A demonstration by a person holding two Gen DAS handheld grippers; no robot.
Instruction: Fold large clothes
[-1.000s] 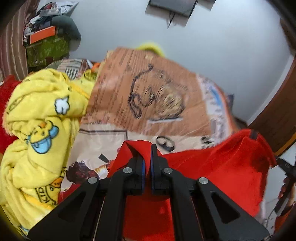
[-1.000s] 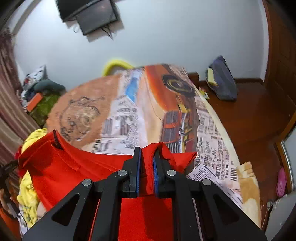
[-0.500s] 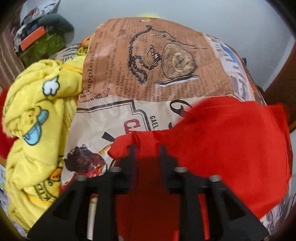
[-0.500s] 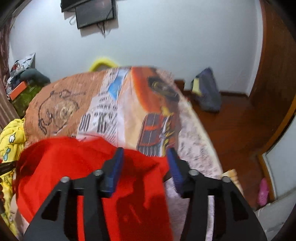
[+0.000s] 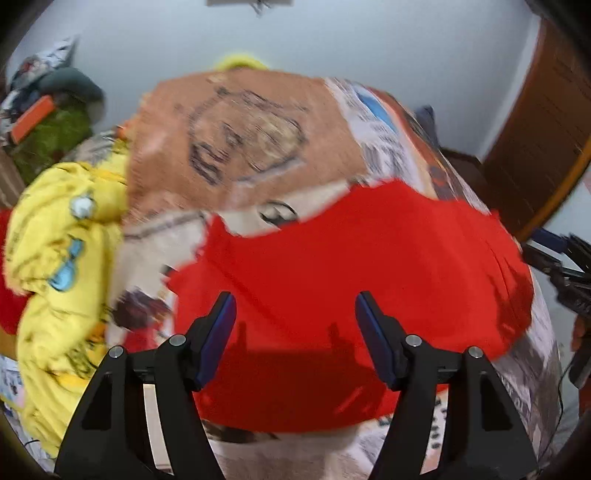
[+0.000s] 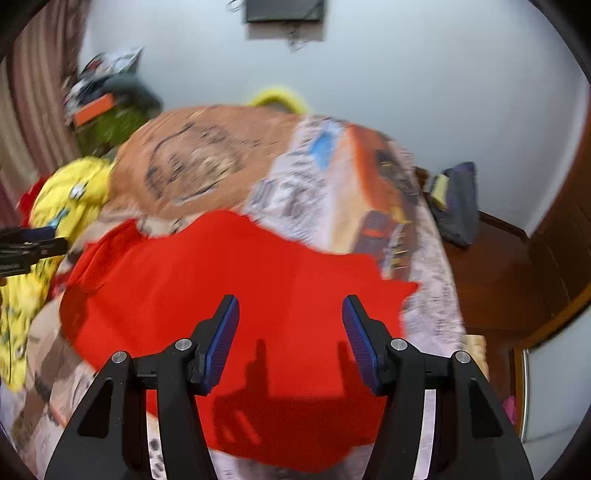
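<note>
Two hand-held tools hang spread wide over a red garment (image 5: 351, 266) lying on a printed bedspread (image 5: 240, 129), neither holding anything. In the left wrist view the left tool (image 5: 293, 314) has its blue pads far apart with only red cloth showing between and below them; the right tool (image 6: 290, 317) is open just as wide above the same cloth.

The garment lies directly ahead of and beneath both tools, its long axis running side to side across the bed, so each tool sits over one end of the near portion. The near edge of the cloth lies below the fingers in both views, and the far edge runs ragged across the bedspread beyond them. The left end, towards a heap of yellow cartoon-print fabric (image 5: 59, 258), is nearer the left tool; the pointed right end (image 6: 402, 288), towards the bed's floor-side edge, is nearer the right tool.

Judging by the layout, a fold has been laid and the next grasp would fall on one of these ends. The frames are blurred, so finer creases cannot be read. Beyond the bed stand a white wall (image 6: 406, 74) and a wall-mounted screen (image 6: 284, 11).
</note>
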